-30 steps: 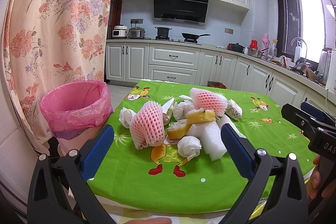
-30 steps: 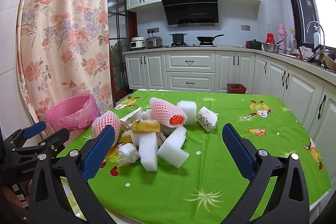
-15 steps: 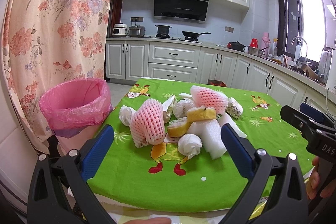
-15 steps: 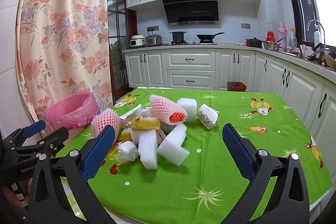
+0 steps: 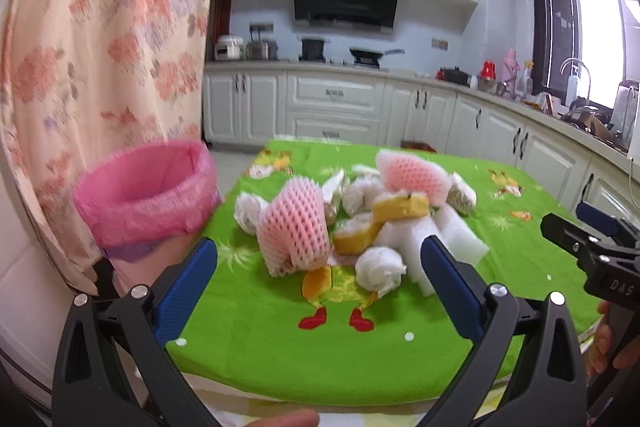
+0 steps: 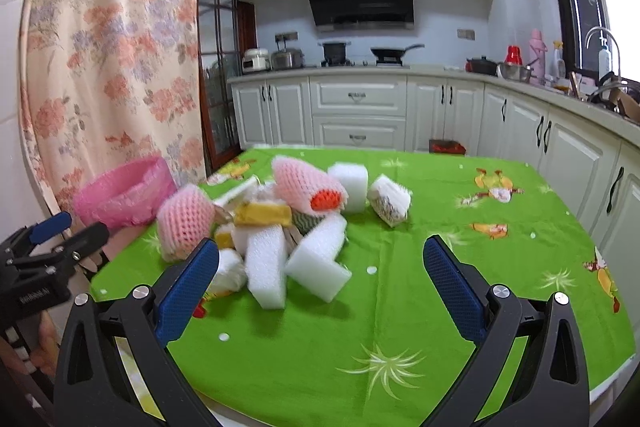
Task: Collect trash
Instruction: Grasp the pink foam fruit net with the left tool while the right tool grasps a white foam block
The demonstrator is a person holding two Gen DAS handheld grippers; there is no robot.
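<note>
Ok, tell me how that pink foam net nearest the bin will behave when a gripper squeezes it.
The pink foam net looks like open mesh, so it will probably crush flat between the fingers and weigh very little. It stands on end at the pile's edge, so a nudge may tip it. Whether it is hollow is unclear.

Black gripper frames [image 5: 318, 291], blue ribbed jaws, silver screws

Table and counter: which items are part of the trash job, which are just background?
Job: pink foam nets, white foam blocks, crumpled tissue, yellow sponge, pink-lined bin.
Background: frying pan, rice cooker, red kettle, floral curtain.
</note>
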